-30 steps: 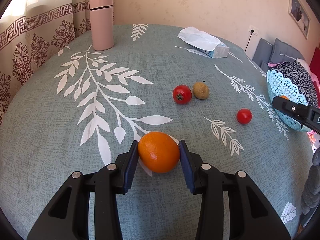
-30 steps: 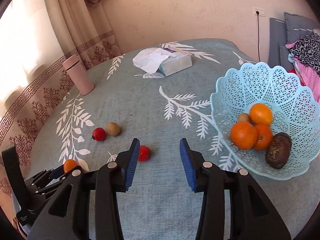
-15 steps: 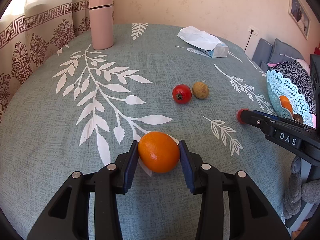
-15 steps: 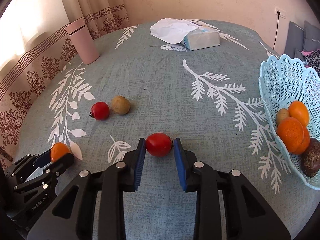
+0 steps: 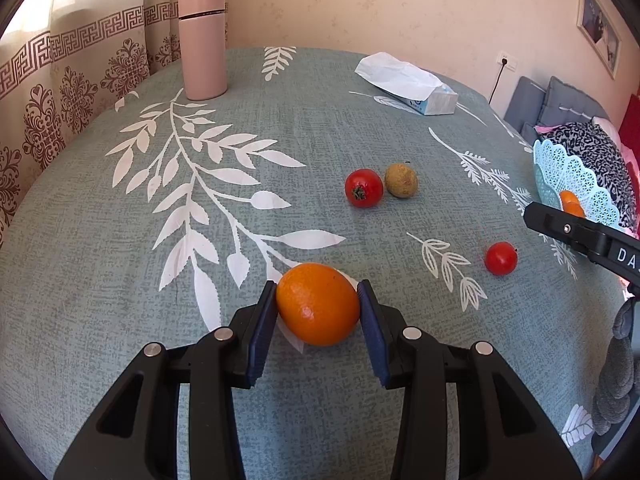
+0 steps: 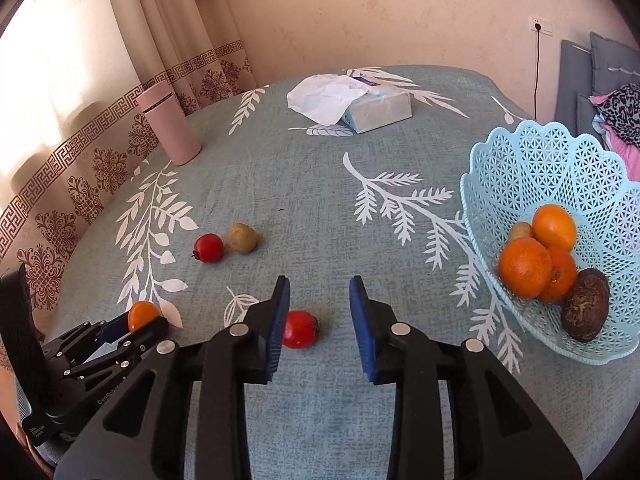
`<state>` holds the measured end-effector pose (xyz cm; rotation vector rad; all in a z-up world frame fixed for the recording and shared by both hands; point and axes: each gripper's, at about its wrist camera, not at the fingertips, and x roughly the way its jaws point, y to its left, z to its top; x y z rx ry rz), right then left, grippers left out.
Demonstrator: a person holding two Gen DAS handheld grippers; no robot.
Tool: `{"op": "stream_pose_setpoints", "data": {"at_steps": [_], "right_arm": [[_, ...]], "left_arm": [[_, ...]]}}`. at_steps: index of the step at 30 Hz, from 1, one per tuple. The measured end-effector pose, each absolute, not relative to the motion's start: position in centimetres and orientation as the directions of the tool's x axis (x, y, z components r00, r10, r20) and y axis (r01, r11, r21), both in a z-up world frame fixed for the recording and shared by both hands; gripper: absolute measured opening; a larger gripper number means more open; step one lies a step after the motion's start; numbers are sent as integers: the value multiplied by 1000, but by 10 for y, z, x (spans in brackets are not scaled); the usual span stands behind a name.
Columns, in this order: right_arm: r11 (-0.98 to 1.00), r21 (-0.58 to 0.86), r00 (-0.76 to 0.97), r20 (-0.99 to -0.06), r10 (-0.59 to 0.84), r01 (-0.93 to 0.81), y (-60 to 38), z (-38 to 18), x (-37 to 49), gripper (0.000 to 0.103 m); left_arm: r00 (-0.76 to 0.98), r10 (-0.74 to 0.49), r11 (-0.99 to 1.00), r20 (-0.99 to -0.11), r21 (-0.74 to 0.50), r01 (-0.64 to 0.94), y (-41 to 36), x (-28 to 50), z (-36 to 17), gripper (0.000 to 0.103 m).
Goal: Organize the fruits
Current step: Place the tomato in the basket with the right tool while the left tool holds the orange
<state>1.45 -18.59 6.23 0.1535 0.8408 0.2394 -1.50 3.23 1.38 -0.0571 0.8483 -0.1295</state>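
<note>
My left gripper (image 5: pixel 318 312) is shut on an orange (image 5: pixel 318 309) resting on the teal tablecloth; it also shows in the right wrist view (image 6: pixel 142 315). My right gripper (image 6: pixel 319 312) is open and raised, with a small red tomato (image 6: pixel 300 329) on the cloth below, beside its left finger. That tomato shows in the left wrist view (image 5: pixel 501 258). A second tomato (image 6: pixel 209 248) and a brown kiwi-like fruit (image 6: pixel 241 238) lie side by side farther off. The light blue basket (image 6: pixel 520 160) at the right holds oranges (image 6: pixel 525 267) and a dark fruit (image 6: pixel 585 305).
A pink tumbler (image 6: pixel 170 124) stands at the far left near the curtain. A tissue pack (image 6: pixel 360 104) lies at the far side of the table. Cushions and clothes (image 6: pixel 618 108) lie beyond the basket at the right table edge.
My right gripper, closed around the small tomato half a second ago, has opened and pulled back and up; the tomato stays on the cloth. The left gripper and orange have not moved.
</note>
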Motion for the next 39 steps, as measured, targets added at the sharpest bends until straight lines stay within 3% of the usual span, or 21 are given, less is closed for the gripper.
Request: {"op": "stream_pose_setpoints", "data": {"at_steps": [5,10,13,14,24,35,39], "right_arm": [[965,181,610,-748,261,-190,-161,50,26,47],[984,92,564,-810,162,-151,-154,27,29,47],[985,72,583,-798,149,-155,-153,27,21,41],[984,72,585,-796,155,-163,-153,27,19,30],[988,88,682,-715,151,-127,-172,59,5,30],[981,141,788,-615,-17,131,-270,96,-14,30],[956,191,794,-605,-65,223,-305,97,-15,39]], "left_arm": [[653,-140,990,-744,-106,92,32,-15,14,41],[652,-143,990,-745,-108,93,33,-14,14,41],[652,-142,990,-745,-108,93,33,-14,14,41],[652,-142,990,-745,-107,92,33,-14,14,41],[653,-146,989,-743,-113,93,34,-14,15,41],[664,-140,990,-734,-102,96,32,-18,20,41],[666,-141,990,-733,-95,105,30,-20,24,41]]}}
